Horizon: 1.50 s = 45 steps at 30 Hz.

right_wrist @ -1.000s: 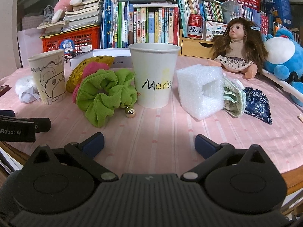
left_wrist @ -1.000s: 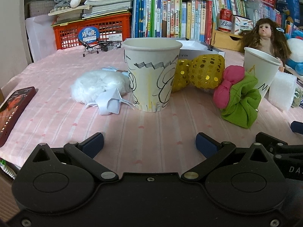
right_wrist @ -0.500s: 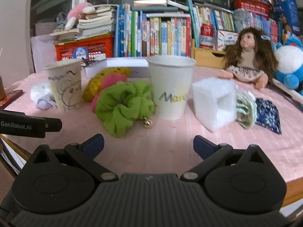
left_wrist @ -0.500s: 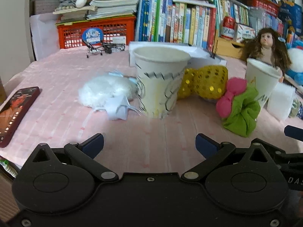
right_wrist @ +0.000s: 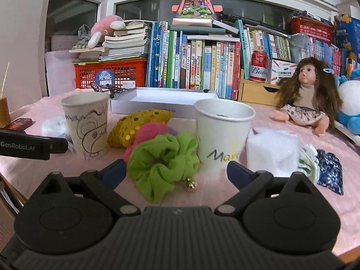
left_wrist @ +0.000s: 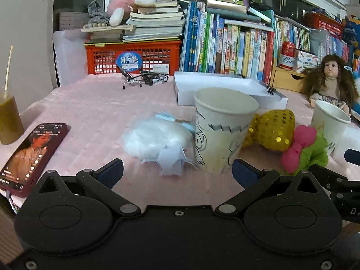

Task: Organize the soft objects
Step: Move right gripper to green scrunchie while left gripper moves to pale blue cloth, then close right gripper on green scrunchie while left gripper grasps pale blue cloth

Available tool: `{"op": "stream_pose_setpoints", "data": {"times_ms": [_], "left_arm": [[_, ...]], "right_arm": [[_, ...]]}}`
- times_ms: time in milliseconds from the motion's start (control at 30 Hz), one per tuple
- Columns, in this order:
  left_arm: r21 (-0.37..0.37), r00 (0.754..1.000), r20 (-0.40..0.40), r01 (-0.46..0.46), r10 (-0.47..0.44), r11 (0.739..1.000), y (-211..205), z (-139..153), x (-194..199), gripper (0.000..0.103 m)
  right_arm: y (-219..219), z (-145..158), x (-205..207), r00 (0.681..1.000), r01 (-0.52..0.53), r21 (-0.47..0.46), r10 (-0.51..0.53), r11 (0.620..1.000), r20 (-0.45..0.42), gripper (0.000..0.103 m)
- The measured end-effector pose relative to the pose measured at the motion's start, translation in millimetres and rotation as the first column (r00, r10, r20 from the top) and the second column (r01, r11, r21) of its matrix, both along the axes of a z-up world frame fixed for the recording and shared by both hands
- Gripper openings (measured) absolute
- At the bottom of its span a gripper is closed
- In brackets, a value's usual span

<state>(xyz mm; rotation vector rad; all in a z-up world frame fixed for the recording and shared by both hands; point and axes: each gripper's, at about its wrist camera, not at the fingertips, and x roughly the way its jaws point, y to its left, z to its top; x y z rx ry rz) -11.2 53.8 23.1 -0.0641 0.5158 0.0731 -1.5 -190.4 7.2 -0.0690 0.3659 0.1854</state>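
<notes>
Basically both tools just closed in on the pile, nothing grabbed yet. Left wrist view: left gripper point(left_wrist: 177, 171) has come forward over the last second, jaws wide apart and empty; the doodled cup point(left_wrist: 221, 132) and the white fluffy puff point(left_wrist: 155, 140) now sit right ahead of the fingertips, larger in frame than before, and neither has shifted on the pink tablecloth point(left_wrist: 94, 112). Puff lies just left of the cup, touching or nearly so, with a pale paper-like scrap at its front edge. Gold sequin piece point(left_wrist: 271, 128) and pink bow point(left_wrist: 298, 147) stay to the right, with the right tool's tip poking in at the edge. Right wrist view: right gripper point(right_wrist: 174, 172) also advanced, jaws spread, holding nothing; the green scrunchie point(right_wrist: 162, 165) now sits between and just beyond its fingertips, against the "Marie" cup point(right_wrist: 222, 135), with the foam block point(right_wrist: 272, 149) just right of the cup. My read: scrunchie is the right side's pick and puff the left's, likely cup-bound; sorting hasn't started.
</notes>
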Motion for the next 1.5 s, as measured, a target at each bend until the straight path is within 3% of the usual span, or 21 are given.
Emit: {"op": "stream_pose_setpoints", "data": {"times_ms": [133,267,433,500,600,633,800,933,1100,1400,1433,1467,1500], "left_arm": [[0.009,1.0,0.007,-0.012,0.012,1.0,2.9,-0.3,5.0,0.1],[-0.017,0.999,-0.03,-0.023,0.022,1.0,6.8,-5.4,9.8,0.081],[-0.077,0.999,-0.054,-0.015,0.011,0.997,10.6,-13.2,15.0,0.065],[-0.084,0.999,-0.051,-0.017,0.012,0.996,11.3,-15.1,18.1,0.055],[-0.1,0.998,-0.065,-0.02,0.013,0.995,11.4,-18.1,22.2,0.032],[-0.106,0.997,-0.071,-0.022,0.015,0.994,11.5,-19.0,22.5,0.023],[-0.113,0.998,-0.07,-0.013,0.005,0.994,9.2,-20.8,11.2,0.022],[-0.132,0.997,-0.073,0.024,-0.034,0.991,2.9,-19.3,-3.8,0.022],[-0.143,0.989,-0.08,0.109,-0.122,0.984,-15.5,-17.7,-18.5,0.022],[-0.148,0.973,-0.081,0.203,-0.217,0.968,-43.7,-17.2,-23.5,0.023],[-0.145,0.972,-0.081,0.205,-0.218,0.968,-45.0,-17.2,-23.1,0.026],[-0.14,0.972,-0.078,0.21,-0.223,0.968,-46.8,-17.2,-23.9,0.035],[-0.135,0.971,-0.077,0.216,-0.227,0.967,-47.9,-16.9,-24.2,0.041]], "right_arm": [[6.0,-0.9,6.4,1.0,0.003,-0.012,-0.003,1.0,-0.008,0.097],[9.7,-4.3,10.1,1.0,0.0,-0.01,0.0,1.0,-0.032,0.091],[16.8,-9.1,10.7,0.999,-0.022,-0.024,0.021,0.999,-0.044,0.089],[19.8,-9.5,12.0,0.999,-0.024,-0.03,0.023,0.999,-0.039,0.089],[22.5,-9.8,16.3,0.999,-0.023,-0.028,0.022,0.999,-0.036,0.088],[22.9,-10.5,17.5,0.999,-0.024,-0.025,0.023,0.999,-0.039,0.084],[25.2,-11.4,14.3,0.999,-0.026,-0.023,0.025,0.999,-0.042,0.061],[21.4,-9.0,6.2,0.999,-0.007,-0.015,0.006,1.0,-0.038,0.037],[4.0,-4.4,-4.4,0.998,0.025,0.057,-0.021,0.998,-0.058,0.035],[-22.4,-1.7,-29.1,0.995,0.061,0.004,-0.06,0.998,-0.077,0.036],[-26.9,-2.1,-29.5,0.994,0.074,0.001,-0.073,0.997,-0.083,0.042],[-30.4,-2.1,-29.3,0.993,0.085,0.0,-0.085,0.996,-0.085,0.054],[-34.1,-2.2,-29.9,0.992,0.095,0.002,-0.094,0.996,-0.082,0.058]]}}
